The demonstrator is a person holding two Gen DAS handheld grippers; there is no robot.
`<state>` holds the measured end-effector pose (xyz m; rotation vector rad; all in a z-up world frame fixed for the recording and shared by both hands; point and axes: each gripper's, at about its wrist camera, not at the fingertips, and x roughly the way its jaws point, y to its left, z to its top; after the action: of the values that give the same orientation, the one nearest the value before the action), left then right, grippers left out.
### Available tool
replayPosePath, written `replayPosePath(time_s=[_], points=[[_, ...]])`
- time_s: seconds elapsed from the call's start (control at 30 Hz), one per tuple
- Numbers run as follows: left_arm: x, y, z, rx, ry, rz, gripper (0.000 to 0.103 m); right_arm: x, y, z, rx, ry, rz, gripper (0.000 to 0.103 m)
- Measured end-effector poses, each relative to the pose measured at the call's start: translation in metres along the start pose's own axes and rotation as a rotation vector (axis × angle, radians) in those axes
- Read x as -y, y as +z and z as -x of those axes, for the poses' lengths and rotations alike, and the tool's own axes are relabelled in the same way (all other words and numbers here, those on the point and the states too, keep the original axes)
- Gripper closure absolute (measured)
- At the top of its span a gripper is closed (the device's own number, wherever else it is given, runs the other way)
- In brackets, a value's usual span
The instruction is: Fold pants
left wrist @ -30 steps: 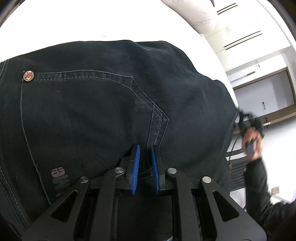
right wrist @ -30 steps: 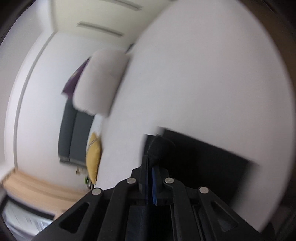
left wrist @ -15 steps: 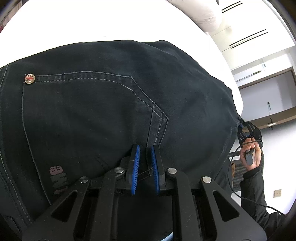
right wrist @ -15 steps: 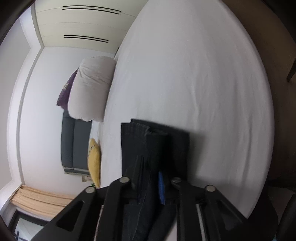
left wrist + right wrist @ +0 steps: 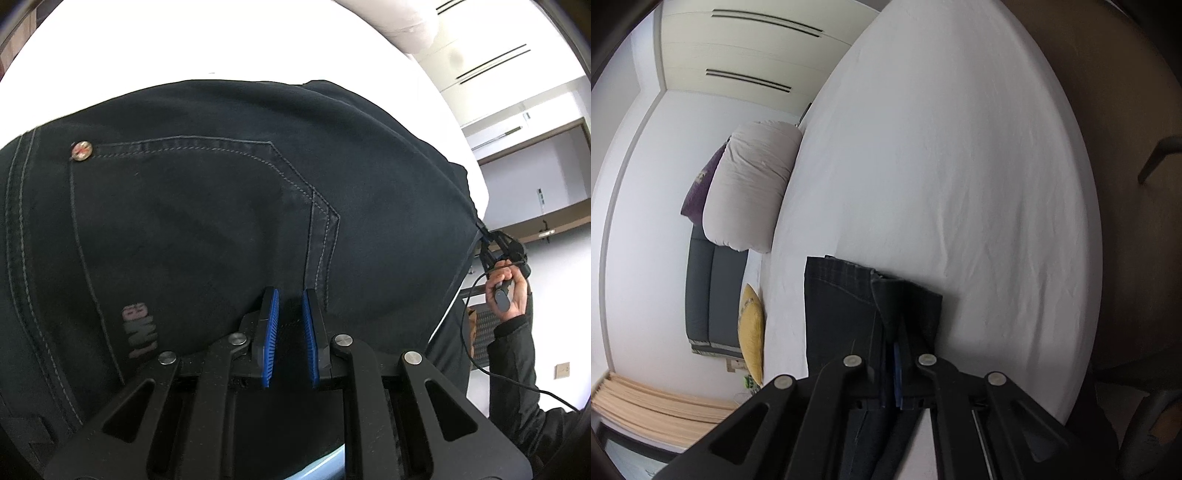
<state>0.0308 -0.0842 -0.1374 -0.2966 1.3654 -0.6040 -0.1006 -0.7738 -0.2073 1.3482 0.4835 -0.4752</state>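
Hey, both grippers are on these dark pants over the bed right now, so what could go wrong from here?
1. The right gripper pinches only a bunched bit of the pants near the hem; the denim might slip out when pulled.
2. The left gripper holds cloth by the back pocket; it may have caught one layer only, so the fold could come out uneven.
3. The pants lie near the edge of the bed and might slide off.
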Motion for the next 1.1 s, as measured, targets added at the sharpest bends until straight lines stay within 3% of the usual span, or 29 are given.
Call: replayPosePath(time_s=[0.17, 0.23, 0.3, 0.33, 0.37, 0.4, 0.47, 0.53, 0.63, 0.73, 0.83, 0.93, 1.1], points=[[-0.013, -0.005, 0.007, 0.014, -0.038, 0.013, 0.089, 0.005, 0.002, -0.011, -0.029, -0.013, 0.003, 0.102], [-0.017, -0.004, 0.01, 0.022, -0.053, 0.014, 0.089, 0.007, 0.007, -0.011, -0.057, 0.021, 0.004, 0.101], [-0.019, -0.005, 0.01, 0.029, -0.063, 0.017, 0.089, 0.009, 0.01, 0.0, -0.06, 0.043, -0.01, 0.087], [-0.019, -0.005, 0.01, 0.033, -0.069, 0.02, 0.089, 0.007, 0.011, 0.009, -0.026, 0.021, -0.005, 0.085], [-0.019, -0.005, 0.01, 0.037, -0.073, 0.021, 0.089, 0.004, 0.011, 0.024, 0.029, -0.022, 0.009, 0.069], [-0.018, -0.006, 0.009, 0.04, -0.071, 0.018, 0.089, -0.002, 0.01, 0.037, 0.066, -0.057, 0.024, 0.06], [-0.015, -0.007, 0.01, 0.048, -0.062, 0.005, 0.089, -0.02, 0.001, 0.056, 0.064, -0.022, 0.075, 0.06], [-0.016, -0.01, 0.01, 0.055, -0.06, 0.001, 0.089, -0.053, -0.029, 0.062, -0.047, 0.029, 0.201, 0.06], [-0.021, -0.015, 0.015, 0.062, -0.063, 0.0, 0.089, -0.092, -0.101, 0.06, -0.253, 0.096, 0.344, 0.06], [-0.019, -0.019, 0.016, 0.061, -0.052, -0.003, 0.089, -0.103, -0.179, 0.047, -0.439, 0.158, 0.357, 0.06], [-0.016, -0.019, 0.016, 0.057, -0.049, -0.005, 0.089, -0.102, -0.232, 0.027, -0.57, 0.183, 0.333, 0.06], [-0.014, -0.018, 0.016, 0.053, -0.049, -0.008, 0.089, -0.095, -0.269, 0.005, -0.669, 0.161, 0.295, 0.061], [-0.012, -0.018, 0.016, 0.057, -0.052, -0.007, 0.089, -0.081, -0.294, -0.016, -0.745, 0.1, 0.253, 0.061]])
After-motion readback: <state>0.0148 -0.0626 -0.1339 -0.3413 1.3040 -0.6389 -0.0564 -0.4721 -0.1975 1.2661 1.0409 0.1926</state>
